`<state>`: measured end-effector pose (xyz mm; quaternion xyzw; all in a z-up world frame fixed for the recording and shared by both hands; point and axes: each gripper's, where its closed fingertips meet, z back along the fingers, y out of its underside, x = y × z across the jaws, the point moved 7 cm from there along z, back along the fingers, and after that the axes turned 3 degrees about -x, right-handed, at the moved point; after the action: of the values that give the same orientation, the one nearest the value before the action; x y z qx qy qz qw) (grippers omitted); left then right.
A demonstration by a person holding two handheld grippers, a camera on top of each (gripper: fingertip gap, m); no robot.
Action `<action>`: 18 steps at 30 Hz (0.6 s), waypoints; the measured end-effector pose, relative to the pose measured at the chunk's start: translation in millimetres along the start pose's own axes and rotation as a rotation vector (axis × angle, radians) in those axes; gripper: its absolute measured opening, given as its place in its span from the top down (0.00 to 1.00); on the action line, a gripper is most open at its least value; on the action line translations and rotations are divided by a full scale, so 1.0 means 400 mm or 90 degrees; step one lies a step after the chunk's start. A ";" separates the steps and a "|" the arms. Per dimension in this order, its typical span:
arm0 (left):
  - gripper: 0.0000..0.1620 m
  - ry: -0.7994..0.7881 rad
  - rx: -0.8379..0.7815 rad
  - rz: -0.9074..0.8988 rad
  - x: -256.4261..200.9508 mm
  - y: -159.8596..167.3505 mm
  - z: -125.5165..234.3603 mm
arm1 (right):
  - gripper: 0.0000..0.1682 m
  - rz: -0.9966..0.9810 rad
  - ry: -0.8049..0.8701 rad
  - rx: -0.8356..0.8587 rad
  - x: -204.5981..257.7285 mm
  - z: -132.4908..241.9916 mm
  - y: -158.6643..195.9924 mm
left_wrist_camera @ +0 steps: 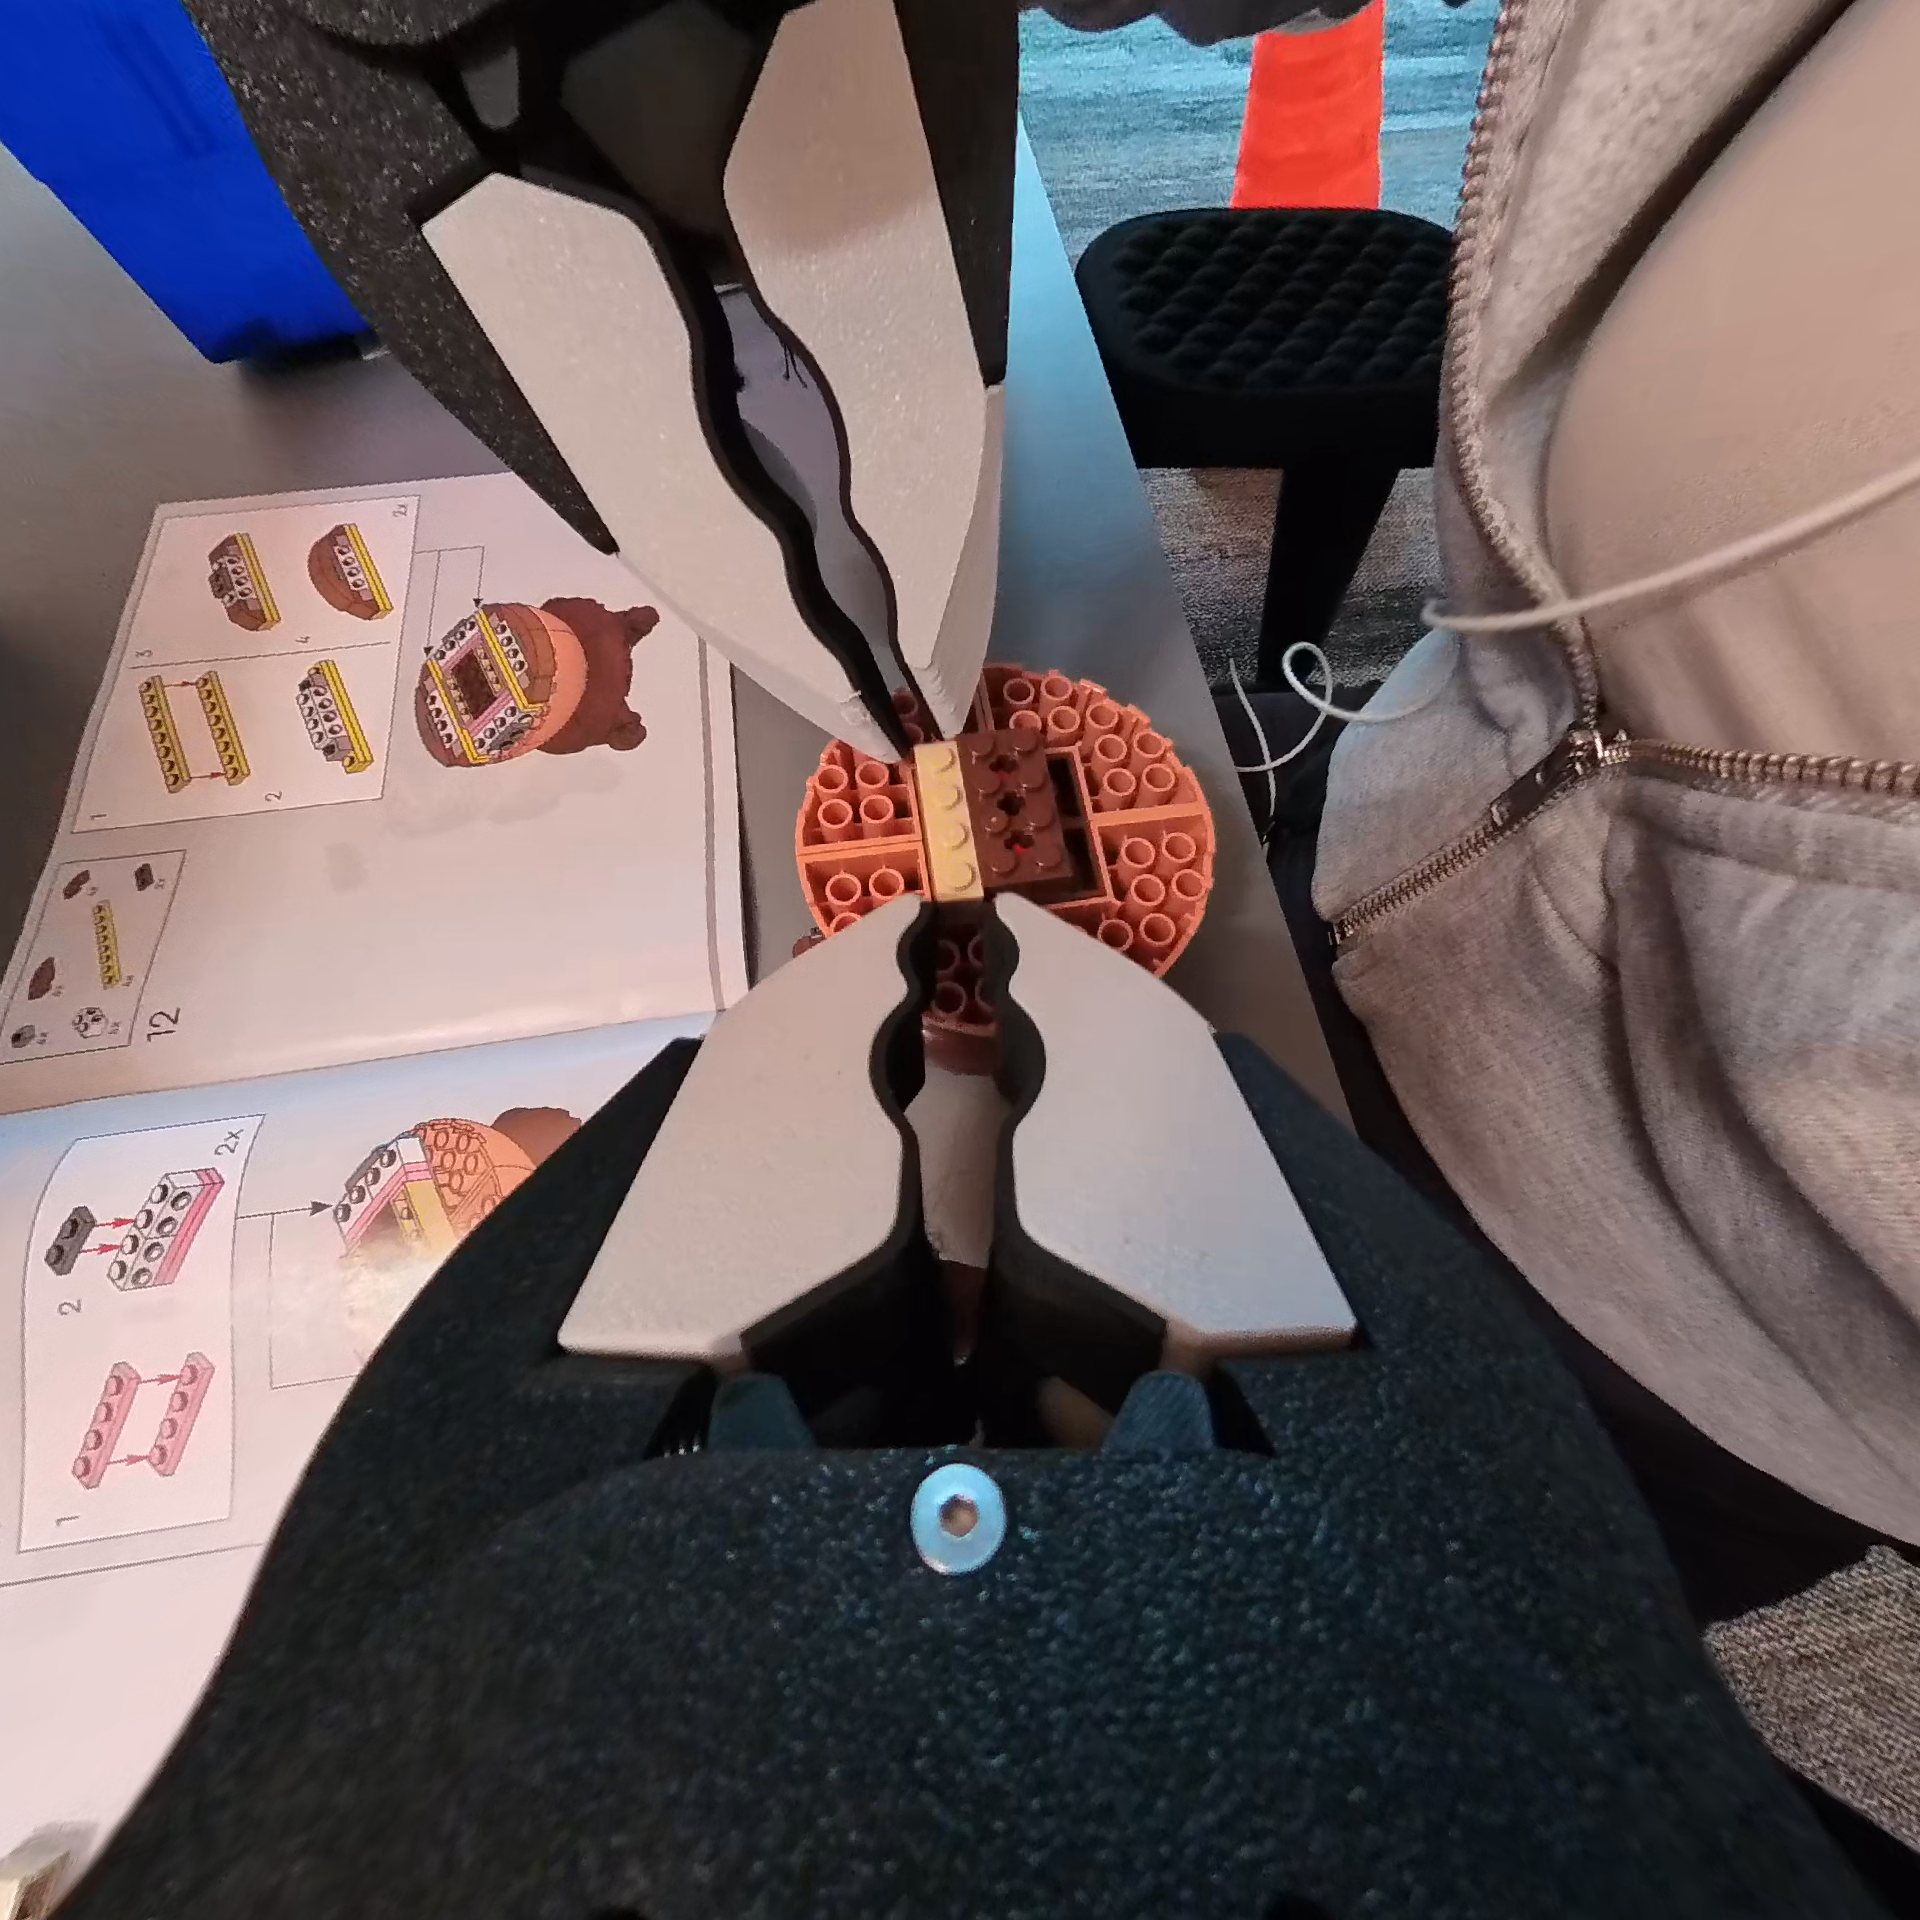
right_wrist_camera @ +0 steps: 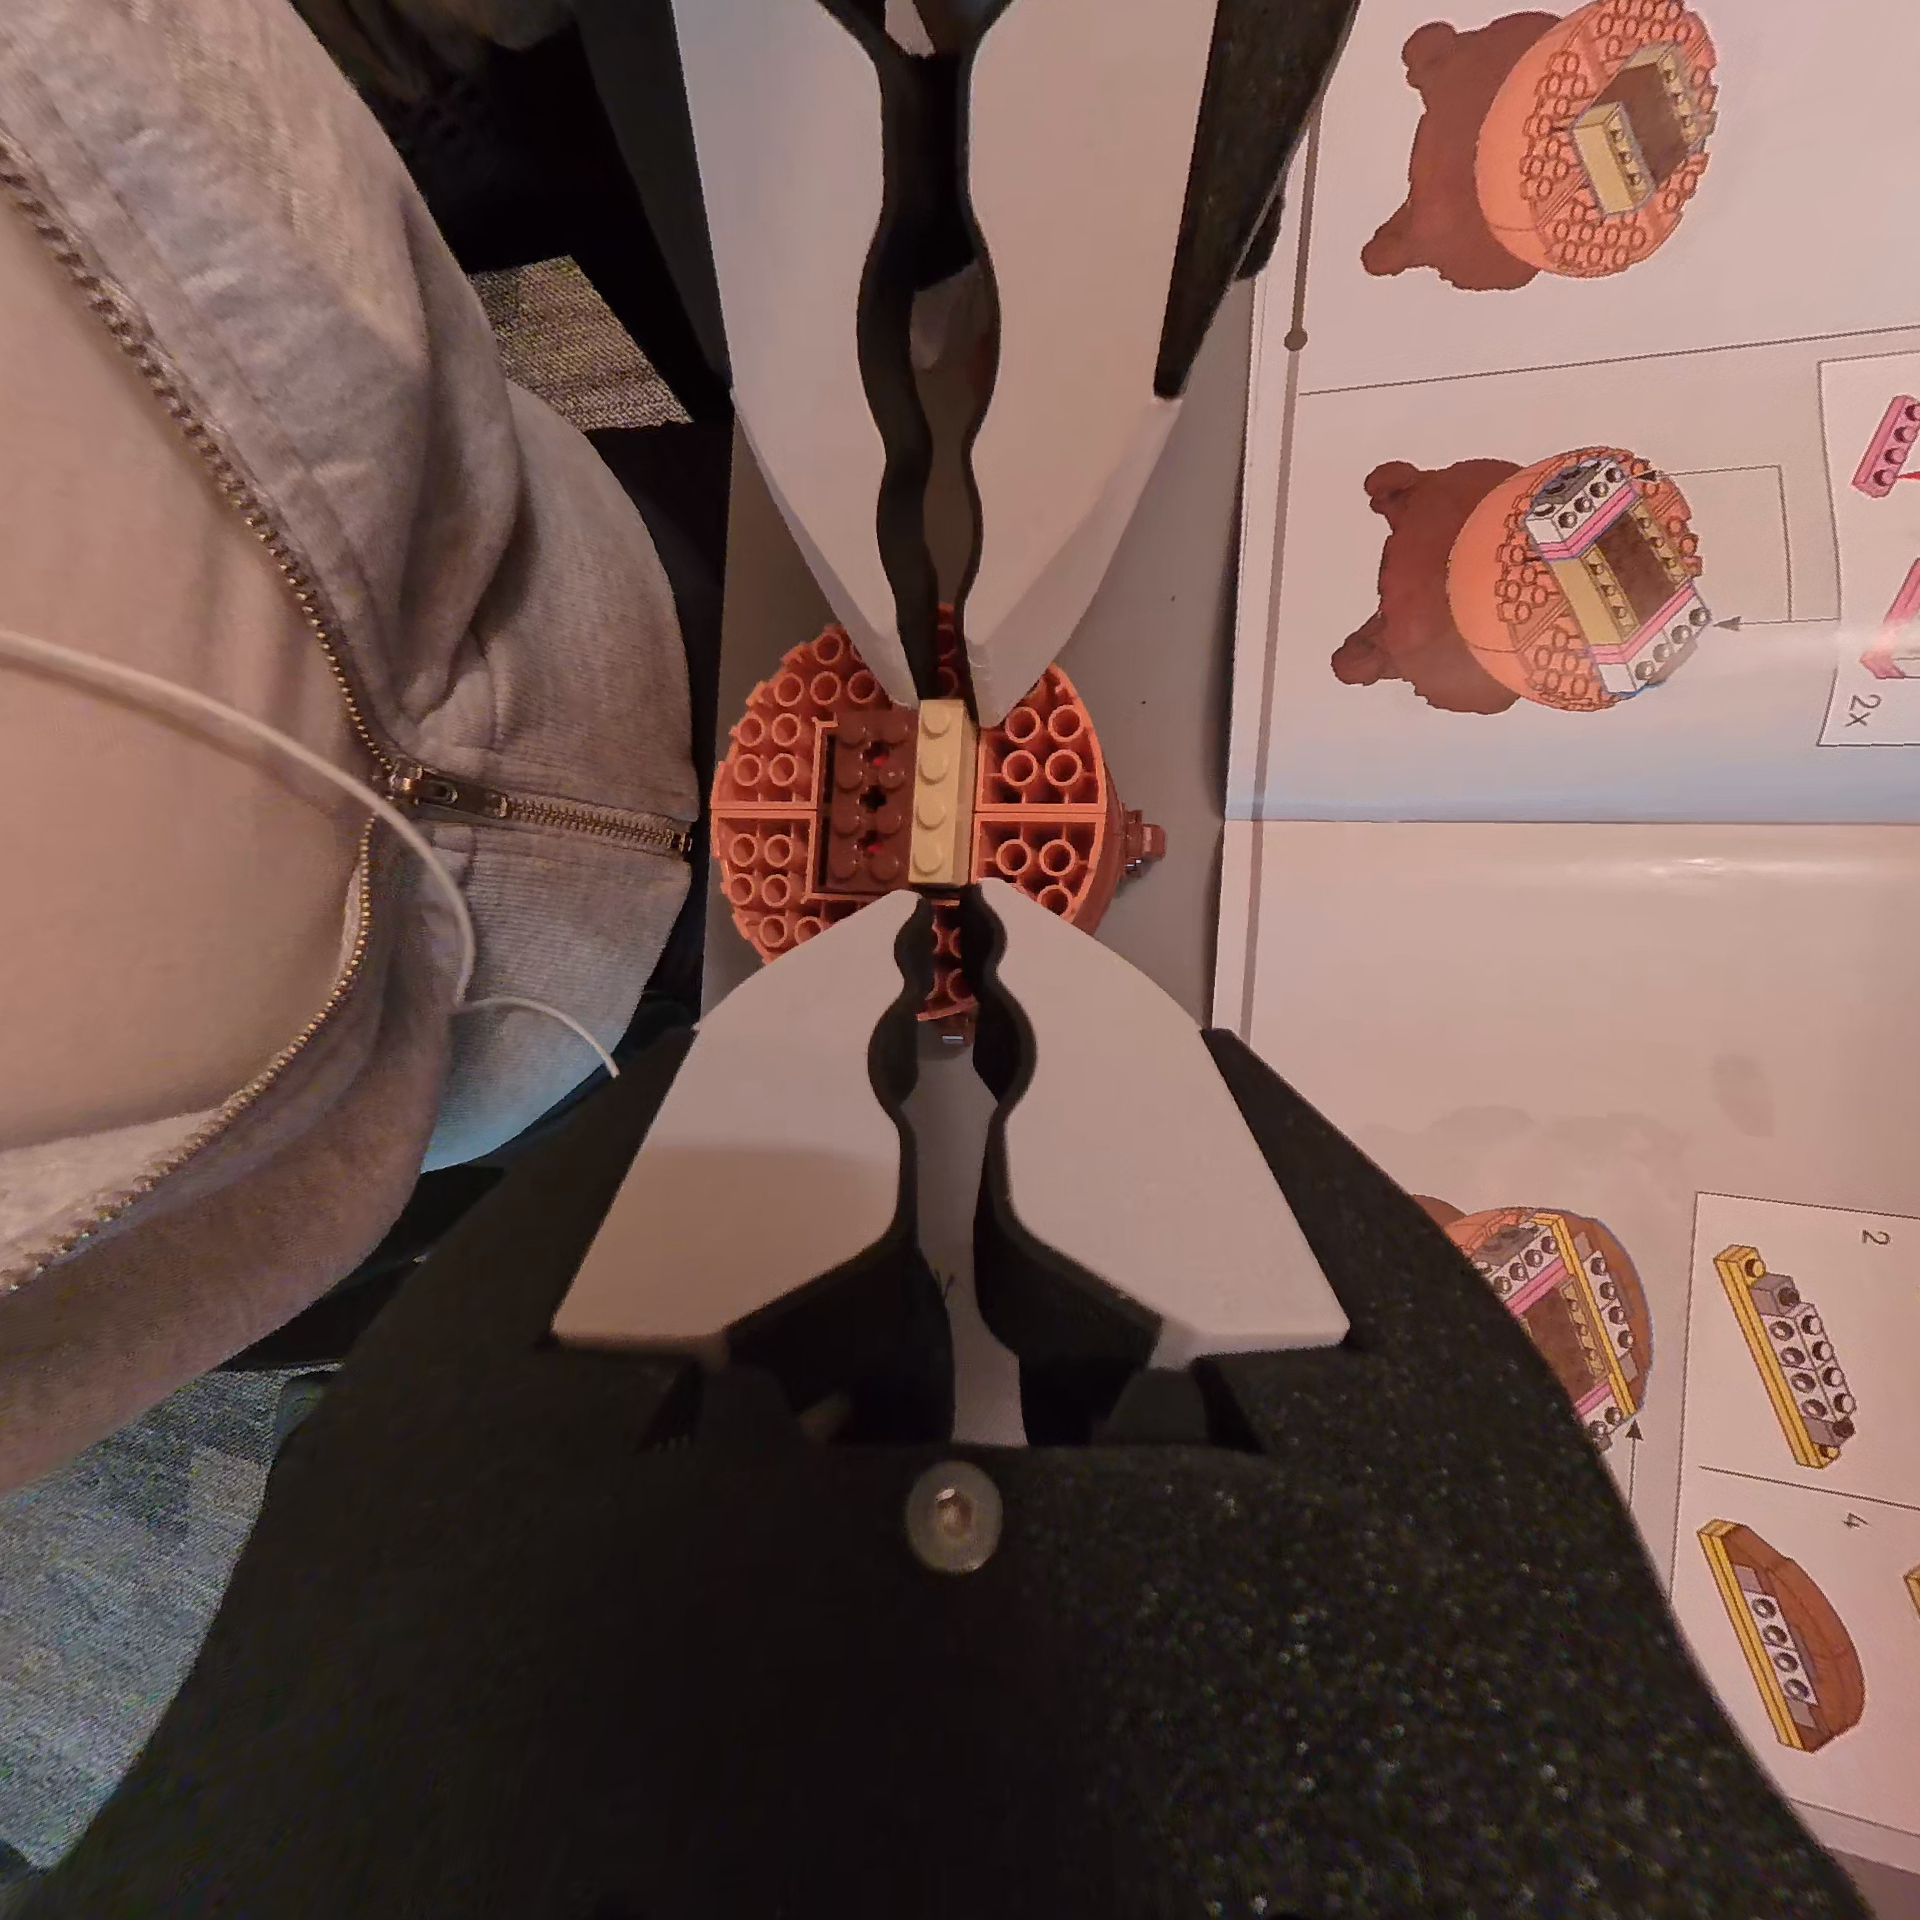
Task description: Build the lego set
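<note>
- Two claws meet over one small build: my left claw (left_wrist_camera: 958, 902) comes at it from one end, my right claw (right_wrist_camera: 940, 896) from the opposite end.
- Both sets of fingers are pressed nearly together, their tips touching the two ends of a tan brick (left_wrist_camera: 951, 821). I cannot tell whether either truly pinches it.
- That tan brick, four studs long, sits on the round salmon-coloured lego base (left_wrist_camera: 1143, 831), just beside a dark brown plate (left_wrist_camera: 1013, 810) at its centre.
- This base rests on the grey worktop (left_wrist_camera: 1081, 582), near its edge.
- An open instruction booklet (left_wrist_camera: 364, 831) lies on the worktop beside the base.
- Close by is a person's grey zipped hoodie (left_wrist_camera: 1662, 831).
</note>
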<state>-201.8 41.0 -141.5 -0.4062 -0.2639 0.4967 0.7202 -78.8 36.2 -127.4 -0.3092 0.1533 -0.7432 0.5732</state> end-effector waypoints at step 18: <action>0.96 -0.027 -0.021 0.004 -0.003 0.005 0.006 | 0.97 -0.006 0.006 -0.022 0.002 0.003 0.005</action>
<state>-205.0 41.1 -141.7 -0.4082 -0.2862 0.5031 0.7060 -76.7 34.9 -127.3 -0.3166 0.1673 -0.7444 0.5636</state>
